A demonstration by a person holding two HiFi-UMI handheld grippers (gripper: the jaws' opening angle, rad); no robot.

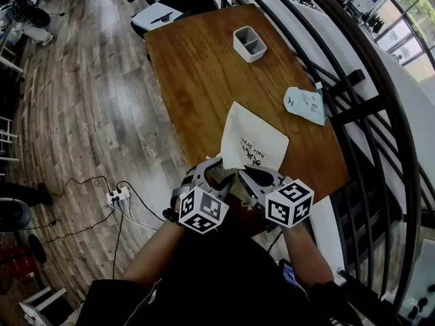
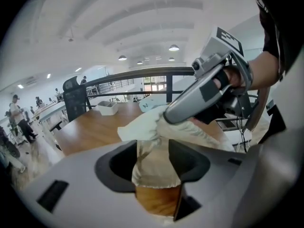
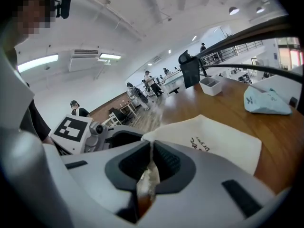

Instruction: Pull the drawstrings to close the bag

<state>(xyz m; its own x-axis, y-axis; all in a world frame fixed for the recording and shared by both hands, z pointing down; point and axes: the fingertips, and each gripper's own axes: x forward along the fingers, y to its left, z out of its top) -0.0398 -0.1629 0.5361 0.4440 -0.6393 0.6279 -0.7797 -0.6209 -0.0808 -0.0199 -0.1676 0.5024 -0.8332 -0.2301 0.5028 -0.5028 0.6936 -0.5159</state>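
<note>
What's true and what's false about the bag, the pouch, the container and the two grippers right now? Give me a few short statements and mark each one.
1. The right gripper is shut on a thin fold of the bag. True.
2. The light blue pouch lies on top of the bag. False: it lies apart from the bag, further right on the table.
3. The white container stands near the table's far end. True.
4. Nothing is between the left gripper's jaws. False: the bag's cloth sits between them.
</note>
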